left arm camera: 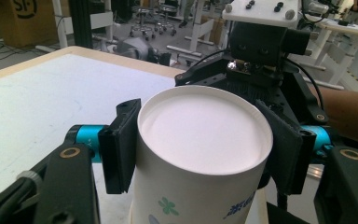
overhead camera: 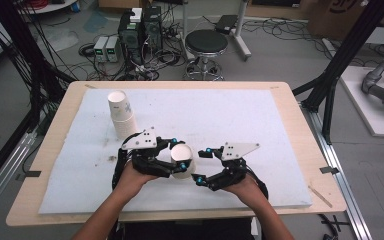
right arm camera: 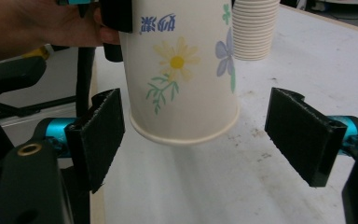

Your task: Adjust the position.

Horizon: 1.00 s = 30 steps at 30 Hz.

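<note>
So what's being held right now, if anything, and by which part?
The left gripper is shut on the upside-down white flower-printed paper cup, pads on its sides near the closed base. The right gripper is open, holding nothing.

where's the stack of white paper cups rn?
High view: the stack of white paper cups stands on the white foam mat, far left, just beyond the left gripper, which holds a single flower-printed paper cup.

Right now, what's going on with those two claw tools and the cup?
Left gripper shut on an upside-down paper cup, held off the table. Right gripper open around its rim, not touching. Cup stack behind, clear.
</note>
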Available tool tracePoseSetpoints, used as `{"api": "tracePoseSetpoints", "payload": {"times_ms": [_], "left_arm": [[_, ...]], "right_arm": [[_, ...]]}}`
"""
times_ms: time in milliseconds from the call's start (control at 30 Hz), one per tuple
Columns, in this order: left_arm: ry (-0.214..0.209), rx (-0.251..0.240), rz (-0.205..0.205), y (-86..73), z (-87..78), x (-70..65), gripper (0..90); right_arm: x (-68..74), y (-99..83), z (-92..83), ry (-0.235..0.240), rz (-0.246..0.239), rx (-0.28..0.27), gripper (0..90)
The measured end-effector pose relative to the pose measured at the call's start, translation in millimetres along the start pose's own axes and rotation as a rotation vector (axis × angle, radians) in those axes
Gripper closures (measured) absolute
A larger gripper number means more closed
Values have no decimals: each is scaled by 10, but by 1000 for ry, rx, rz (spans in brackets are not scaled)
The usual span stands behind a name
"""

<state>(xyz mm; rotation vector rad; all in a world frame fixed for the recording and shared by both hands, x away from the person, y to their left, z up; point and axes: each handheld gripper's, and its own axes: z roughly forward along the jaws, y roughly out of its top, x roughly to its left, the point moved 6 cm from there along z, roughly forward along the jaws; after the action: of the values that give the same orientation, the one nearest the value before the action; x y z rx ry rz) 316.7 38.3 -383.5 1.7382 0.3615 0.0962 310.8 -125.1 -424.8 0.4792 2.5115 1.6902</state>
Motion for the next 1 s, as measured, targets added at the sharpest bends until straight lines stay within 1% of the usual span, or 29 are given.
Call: {"api": "tracePoseSetpoints", "payload": {"times_ms": [100, 133, 167, 200, 267, 300, 367, 400, 567, 733, 800, 867, 900, 1000], "left_arm": [[-14, -2, -5, -3, 18, -19, 352], [-16, 0, -5, -5, 22, -23, 352], [-21, 1, -5, -8, 26, -27, 352], [-26, 0, -9, -10, 33, -32, 352], [-30, 2, -8, -15, 43, -39, 352], [-31, 0, -8, -17, 48, -42, 353], [-36, 1, -8, -19, 56, -48, 353], [-38, 0, -11, -23, 61, -53, 353], [-52, -4, -19, -37, 82, -67, 353], [-64, -8, -26, -45, 87, -78, 353], [-68, -13, -31, -48, 83, -79, 353], [-72, -18, -37, -50, 76, -77, 354], [-71, -23, -40, -51, 73, -75, 354], [-76, -24, -41, -60, 64, -71, 355]], "right_arm": [[19, 4, 39, 12, -16, 1, 202], [42, 2, 50, 30, -9, 7, 202], [42, 2, 50, 30, -9, 7, 202], [34, 8, 74, 21, -20, 3, 203], [51, 6, 97, 33, -19, 8, 202], [67, 3, 108, 47, -17, 12, 203], [65, 5, 121, 44, -22, 11, 202], [80, 4, 129, 56, -16, 13, 203], [73, 6, 158, 52, -22, 13, 203], [81, -7, 205, 70, -15, 20, 204], [75, -11, 210, 68, -14, 21, 205], [72, -16, 221, 74, -14, 20, 215], [72, -17, 224, 78, -21, 21, 246], [80, -15, 228, 87, -22, 20, 259]]}}
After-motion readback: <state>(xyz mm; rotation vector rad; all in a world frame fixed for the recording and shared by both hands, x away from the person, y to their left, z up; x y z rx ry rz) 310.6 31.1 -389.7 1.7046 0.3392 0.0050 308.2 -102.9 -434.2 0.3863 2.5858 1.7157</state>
